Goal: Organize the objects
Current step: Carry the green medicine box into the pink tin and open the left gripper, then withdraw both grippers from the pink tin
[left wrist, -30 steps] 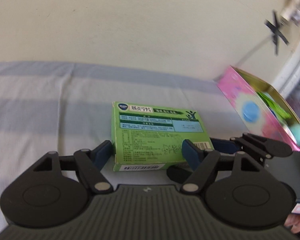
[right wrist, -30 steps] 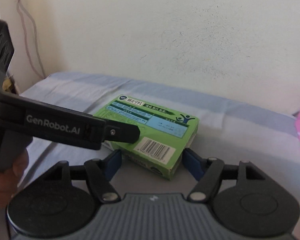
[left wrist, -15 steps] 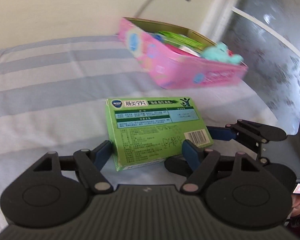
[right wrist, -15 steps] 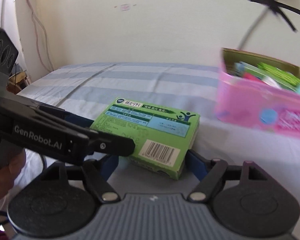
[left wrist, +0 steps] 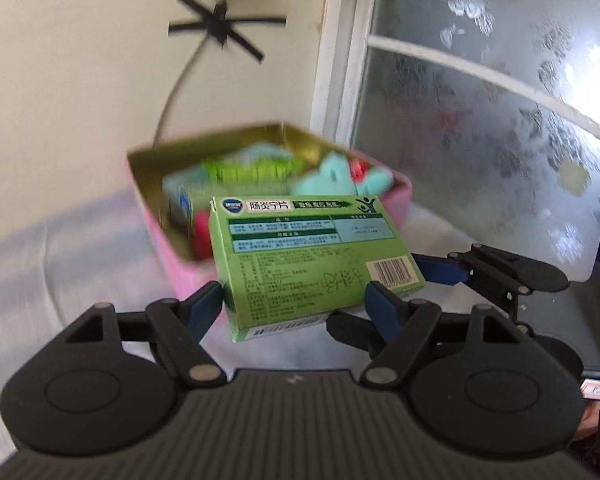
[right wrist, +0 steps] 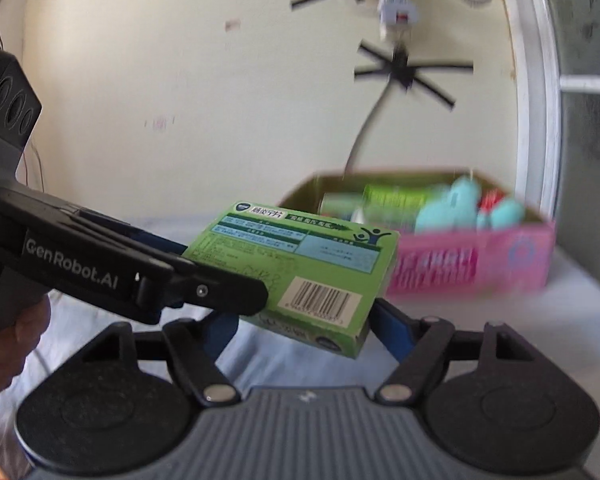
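Note:
A green medicine box (left wrist: 312,264) is held in the air between both grippers. My left gripper (left wrist: 296,304) is shut on its near end. My right gripper (right wrist: 304,324) is shut on its other side; the box also shows in the right wrist view (right wrist: 300,272). An open pink tin (left wrist: 168,248) with gold inner walls stands just behind and below the box, holding green packets and teal items. It also shows in the right wrist view (right wrist: 512,256), to the right of the box.
The tin stands on a bed sheet with pale blue and white stripes (left wrist: 52,248). A cream wall is behind, with a cable taped in a black cross (left wrist: 220,32). A frosted window (left wrist: 480,120) is at the right.
Both grippers have lifted the green box off the sheet and carried it to the right, towards the pink tin, which now sits directly behind it.

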A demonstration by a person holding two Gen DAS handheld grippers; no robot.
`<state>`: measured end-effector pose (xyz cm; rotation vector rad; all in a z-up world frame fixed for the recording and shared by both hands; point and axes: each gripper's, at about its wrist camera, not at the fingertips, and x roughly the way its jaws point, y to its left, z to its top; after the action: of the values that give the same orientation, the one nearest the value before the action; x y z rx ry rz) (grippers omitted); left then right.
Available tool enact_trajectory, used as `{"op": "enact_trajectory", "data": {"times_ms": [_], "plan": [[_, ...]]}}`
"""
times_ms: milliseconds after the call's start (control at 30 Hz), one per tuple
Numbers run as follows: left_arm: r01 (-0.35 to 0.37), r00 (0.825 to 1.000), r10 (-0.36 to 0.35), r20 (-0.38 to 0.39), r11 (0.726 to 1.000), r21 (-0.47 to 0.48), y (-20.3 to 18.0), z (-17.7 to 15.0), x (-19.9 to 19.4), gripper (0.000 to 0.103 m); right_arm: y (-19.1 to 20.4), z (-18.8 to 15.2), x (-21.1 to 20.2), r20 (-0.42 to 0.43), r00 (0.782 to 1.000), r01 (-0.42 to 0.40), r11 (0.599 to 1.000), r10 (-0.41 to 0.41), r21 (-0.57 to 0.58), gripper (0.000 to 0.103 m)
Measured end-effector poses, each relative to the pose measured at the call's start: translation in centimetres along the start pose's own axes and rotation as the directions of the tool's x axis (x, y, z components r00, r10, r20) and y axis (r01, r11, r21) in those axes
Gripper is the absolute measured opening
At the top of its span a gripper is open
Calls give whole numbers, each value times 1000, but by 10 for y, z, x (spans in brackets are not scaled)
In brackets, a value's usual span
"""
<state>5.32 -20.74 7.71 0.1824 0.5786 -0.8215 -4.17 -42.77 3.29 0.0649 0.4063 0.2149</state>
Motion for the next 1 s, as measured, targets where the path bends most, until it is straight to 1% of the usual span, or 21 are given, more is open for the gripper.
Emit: {"op": "enact_trajectory", "data": {"times_ms": [67,167,233,300,367,400,433,467,533,633,667,733,800,867,1000], "plan": [[-25,1000,25,11,1000,2,6,23,21,84,-15,24,19,22,1000,3,1000,-3,-6,75],[-77,997,77,12,997,-22,20,47,59,84,-35,49,61,-4,1000,5,1000,-5,-10,76],[-104,994,105,16,994,-22,27,58,81,84,-46,58,89,-22,1000,12,1000,-12,-14,77],[-134,991,134,6,991,-15,33,65,106,85,-56,62,122,-43,997,58,998,-59,-16,76],[-209,978,209,15,978,-12,39,70,122,86,-65,64,144,-40,989,139,990,-139,-8,84],[-243,970,243,25,970,-13,41,72,125,86,-68,61,149,-36,987,157,988,-157,6,88],[-267,963,267,29,963,-21,43,73,126,86,-72,60,151,-25,989,150,988,-149,30,88],[-278,960,279,30,960,-33,45,73,125,86,-75,56,150,-8,990,140,989,-140,54,88],[-289,956,292,44,955,-63,49,72,117,86,-76,51,144,19,990,139,989,-140,45,88],[-334,940,339,44,938,-93,47,70,100,91,-73,52,132,41,991,124,992,-125,36,89],[-342,936,348,53,935,-97,46,68,92,93,-72,53,127,46,993,105,993,-108,48,89],[-372,923,379,67,924,-91,40,63,76,95,-68,54,114,61,994,81,994,-85,68,90],[-392,915,397,74,917,-77,34,55,60,95,-61,49,97,83,993,79,993,-86,86,92],[-404,910,409,73,912,-71,29,46,48,97,-55,41,80,97,991,77,991,-88,108,92],[-405,911,410,56,911,-77,24,27,27,100,-43,24,47,117,988,79,983,-99,166,93]]}}
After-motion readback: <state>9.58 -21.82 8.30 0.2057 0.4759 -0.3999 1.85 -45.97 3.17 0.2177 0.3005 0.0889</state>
